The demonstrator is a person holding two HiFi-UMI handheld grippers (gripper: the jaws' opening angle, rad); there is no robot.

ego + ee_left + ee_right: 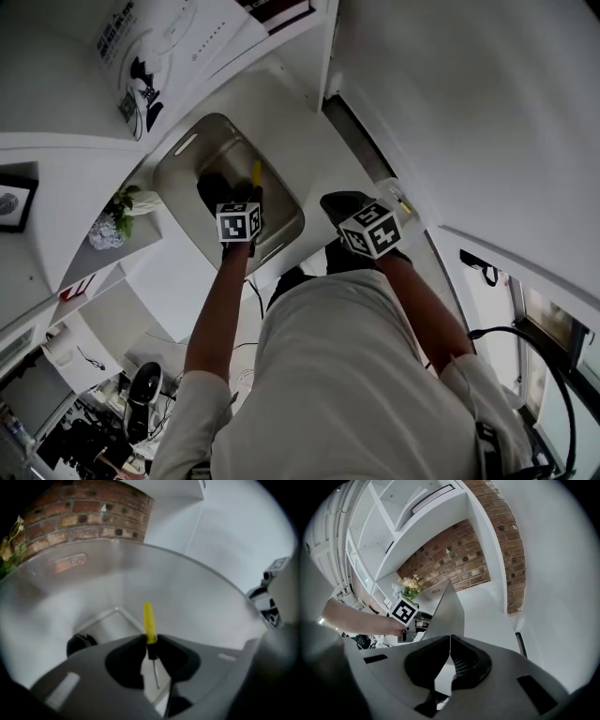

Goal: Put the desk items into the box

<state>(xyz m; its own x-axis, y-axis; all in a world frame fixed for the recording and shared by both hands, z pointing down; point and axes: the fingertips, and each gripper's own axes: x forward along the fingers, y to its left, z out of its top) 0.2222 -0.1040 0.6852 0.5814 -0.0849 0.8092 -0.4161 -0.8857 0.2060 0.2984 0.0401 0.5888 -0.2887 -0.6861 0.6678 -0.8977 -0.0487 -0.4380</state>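
Left tongs (150,645) pinch a yellow-handled screwdriver (148,619) near its collar. Its handle points ahead into the open grey box (201,597), which lies straight in front. Right tongs (449,641) are closed and empty, right of the box.

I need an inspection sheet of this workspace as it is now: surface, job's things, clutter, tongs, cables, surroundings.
Surface: white desk; the box stands on it.
Job's things: translucent box; yellow-handled screwdriver held over its inside; one dark thing low inside it, unclear what.
Clutter: mixed dark things beyond the desk, too small to tell.
Tongs: left tongs shut on the screwdriver; right tongs shut, nothing seen between them, near the box's edge.
Cables: black cable at the person's right.
Surroundings: brick wall, white shelves, flowers.
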